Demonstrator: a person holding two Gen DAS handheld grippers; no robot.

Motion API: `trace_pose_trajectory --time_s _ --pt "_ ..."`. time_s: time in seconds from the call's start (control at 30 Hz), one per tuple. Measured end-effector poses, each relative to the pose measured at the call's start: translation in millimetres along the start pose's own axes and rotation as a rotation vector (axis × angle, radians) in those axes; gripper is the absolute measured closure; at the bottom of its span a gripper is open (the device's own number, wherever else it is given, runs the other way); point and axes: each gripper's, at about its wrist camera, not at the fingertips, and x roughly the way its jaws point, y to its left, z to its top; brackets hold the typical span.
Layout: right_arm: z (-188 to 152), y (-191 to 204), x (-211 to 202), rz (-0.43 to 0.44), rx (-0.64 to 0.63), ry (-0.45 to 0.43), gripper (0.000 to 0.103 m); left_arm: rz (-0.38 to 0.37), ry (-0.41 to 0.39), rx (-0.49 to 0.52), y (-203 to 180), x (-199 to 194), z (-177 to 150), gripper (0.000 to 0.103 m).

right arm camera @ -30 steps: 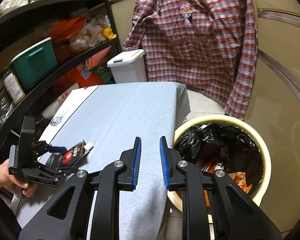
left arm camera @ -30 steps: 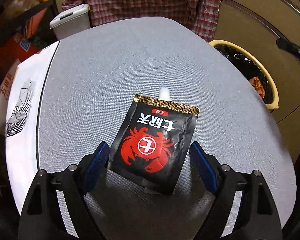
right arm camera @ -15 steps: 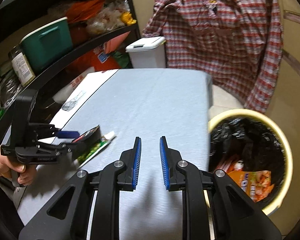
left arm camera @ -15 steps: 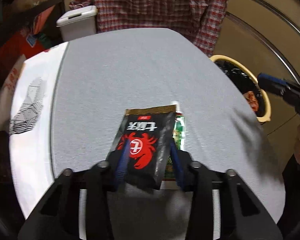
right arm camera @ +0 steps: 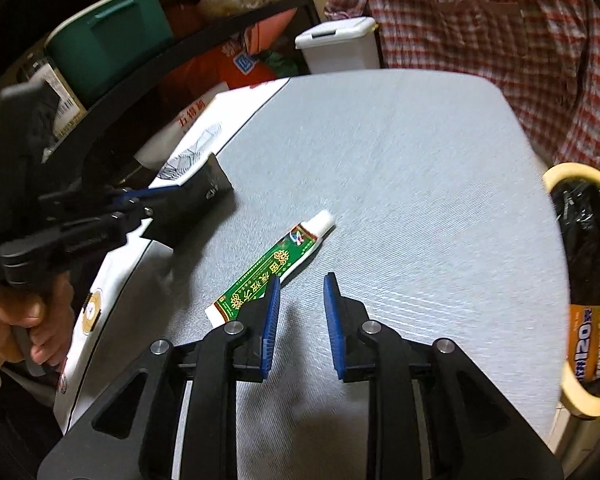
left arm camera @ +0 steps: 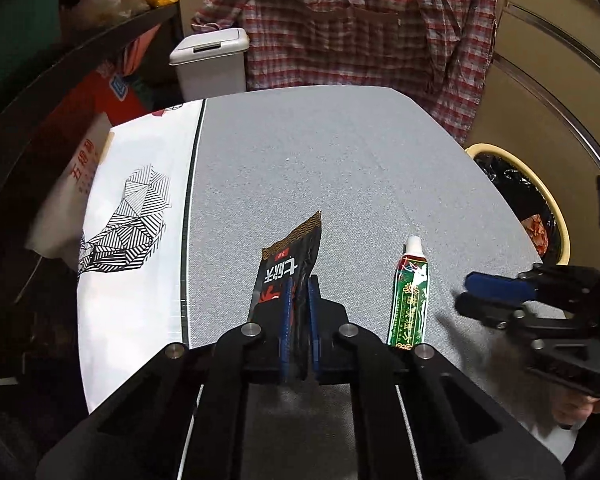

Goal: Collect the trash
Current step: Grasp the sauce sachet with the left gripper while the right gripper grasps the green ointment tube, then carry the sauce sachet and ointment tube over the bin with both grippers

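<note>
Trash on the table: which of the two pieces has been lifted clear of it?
The black pouch, clamped in the left gripper; the green tube lies flat.

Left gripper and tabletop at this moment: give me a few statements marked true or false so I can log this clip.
1. The left gripper is shut on the black pouch. True.
2. The green tube is held by the right gripper. False: it lies on the grey table, and that gripper is open, beside it.
3. The tube's white cap points away from both cameras. True.
4. The yellow-rimmed trash bin is empty. False: it holds an orange wrapper in its black liner.
5. The pouch lies flat on the table. False: it is lifted, standing on edge between the fingers.
</note>
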Motion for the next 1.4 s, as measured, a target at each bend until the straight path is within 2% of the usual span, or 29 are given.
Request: trace_pose_trajectory --time_s 0.23,0.43,0.47,0.53,0.67,0.73,1.03,1.4 --pt "4 2 17 0.024 0.044 0.039 0.073 0.004 -0.007 0.003 3 -2 0 0.096" --pt "7 8 23 0.014 0.041 0.029 0.073 0.004 -0.015 -0.009 7 -5 0 0.096" --pt "7 11 24 0.0 0.03 0.025 0.074 0.004 -0.016 -0.01 7 -6 0 0.096" --pt "8 13 26 -0.02 0.011 0.024 0.083 0.004 -0.017 -0.009 7 -6 0 0.096" --pt "10 12 27 -0.02 0.016 0.015 0.089 0.006 -0.018 -0.007 8 -6 0 0.096" --pt "12 12 24 -0.015 0.016 0.004 0.098 0.008 -0.021 -0.005 8 -7 1 0.096" --pt "19 5 -4 -0.039 -0.013 -0.06 0.1 0.011 -0.04 0.007 4 -13 7 0.099" --pt "18 -7 -43 -0.082 -0.029 -0.124 0.1 0.011 -0.071 0.024 -21 -21 13 0.099"
